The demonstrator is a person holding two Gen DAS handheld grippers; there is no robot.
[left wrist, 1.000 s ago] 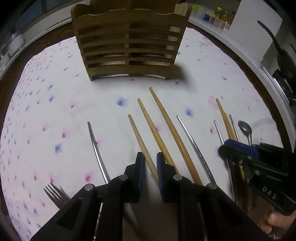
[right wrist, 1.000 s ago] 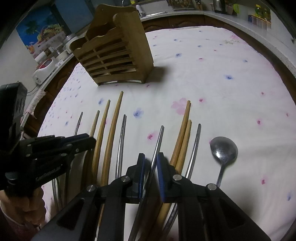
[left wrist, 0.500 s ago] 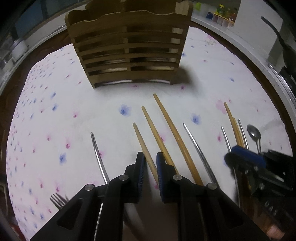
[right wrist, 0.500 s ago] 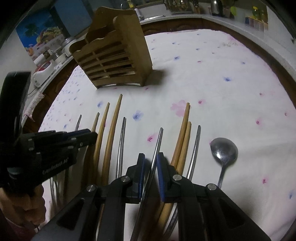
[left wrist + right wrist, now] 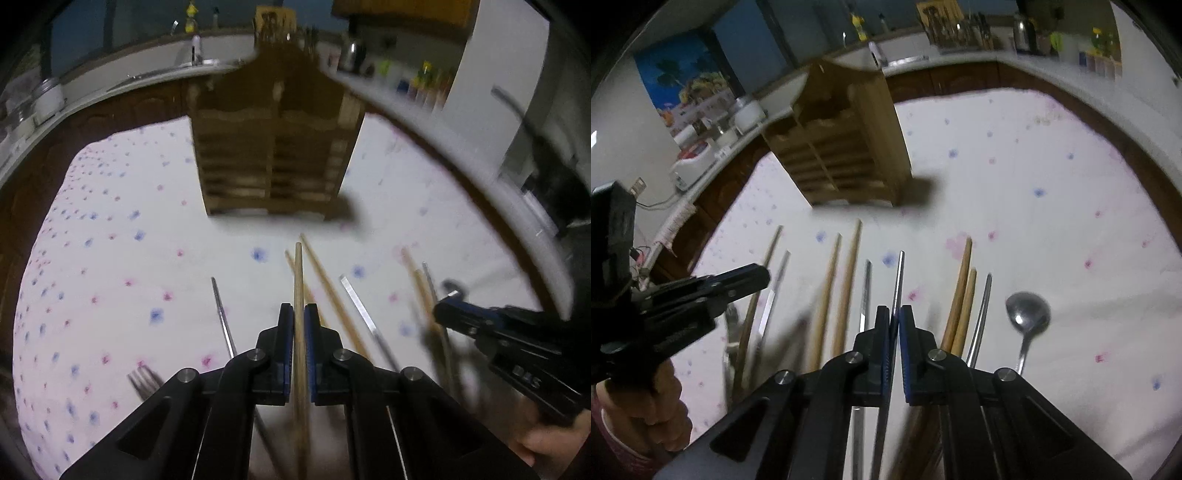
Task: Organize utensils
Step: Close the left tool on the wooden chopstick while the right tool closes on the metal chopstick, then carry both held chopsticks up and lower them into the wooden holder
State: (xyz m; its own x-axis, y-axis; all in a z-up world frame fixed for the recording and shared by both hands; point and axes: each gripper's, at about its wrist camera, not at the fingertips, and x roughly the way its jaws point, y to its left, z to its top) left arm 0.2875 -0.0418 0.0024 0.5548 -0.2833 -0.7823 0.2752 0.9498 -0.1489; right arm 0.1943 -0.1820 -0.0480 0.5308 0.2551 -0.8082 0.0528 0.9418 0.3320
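Observation:
My left gripper (image 5: 298, 314) is shut on a wooden chopstick (image 5: 298, 273) and holds it lifted, tip pointing toward the slatted wooden utensil holder (image 5: 273, 162). My right gripper (image 5: 894, 315) is shut on a metal chopstick (image 5: 898, 277), also raised off the cloth. Several wooden and metal chopsticks (image 5: 846, 280) lie in a row on the flowered tablecloth (image 5: 1034, 229), with a metal spoon (image 5: 1027, 321) at the right and a fork (image 5: 142, 380) at the left. The holder (image 5: 846, 147) stands beyond the row.
A kitchen counter (image 5: 960, 59) with bottles and appliances curves around the table's far edge. The left gripper shows in the right wrist view (image 5: 701, 291), the right gripper in the left wrist view (image 5: 498, 332).
Both grippers have lifted off the cloth and tilted up, each carrying its chopstick. The holder now appears farther and more upright in both views.

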